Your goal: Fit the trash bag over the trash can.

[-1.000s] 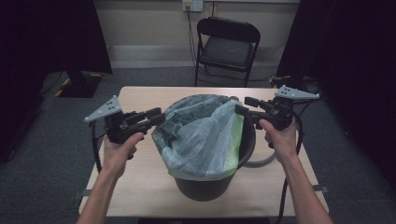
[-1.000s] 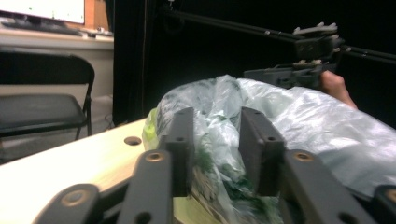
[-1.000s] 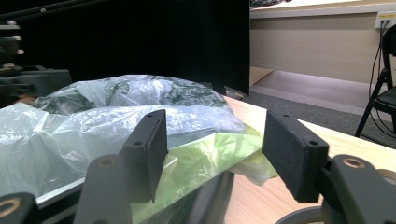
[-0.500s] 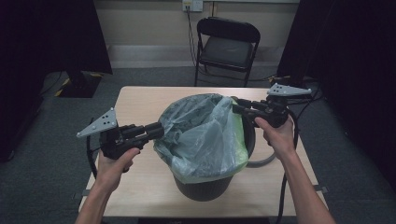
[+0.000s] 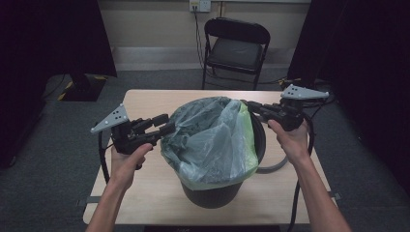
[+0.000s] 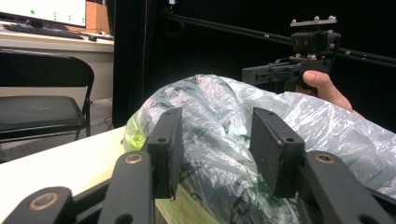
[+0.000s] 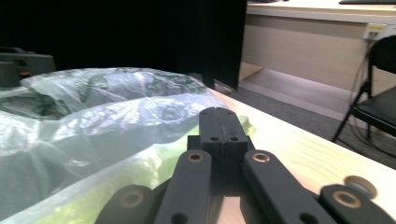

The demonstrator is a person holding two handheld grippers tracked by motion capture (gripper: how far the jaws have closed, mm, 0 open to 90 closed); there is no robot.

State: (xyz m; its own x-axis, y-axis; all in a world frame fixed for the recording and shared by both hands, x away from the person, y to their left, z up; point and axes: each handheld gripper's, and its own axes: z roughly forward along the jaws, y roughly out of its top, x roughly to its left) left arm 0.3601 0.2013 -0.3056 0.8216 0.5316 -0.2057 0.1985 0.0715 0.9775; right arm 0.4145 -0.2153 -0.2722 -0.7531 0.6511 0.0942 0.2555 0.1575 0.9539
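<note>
We see a thin, crinkled, translucent green bag (image 5: 212, 140) bulging over a round black bin (image 5: 212, 195) between our grippers. Our left gripper (image 5: 164, 124), jaws parted, sits just beside its left edge; our right gripper (image 5: 247, 104) pinches its far rim, jaws pressed together.

Lab: black curtains (image 5: 53, 38), folding chair (image 5: 235, 48)

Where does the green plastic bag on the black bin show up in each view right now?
High view: the plastic bag is at centre, draped over the black bin on the table.
Left gripper view: it spreads across the centre and right, just beyond the open jaws.
Right gripper view: it covers the left half, beside the shut jaws.
Shared landmark: the black folding chair.
</note>
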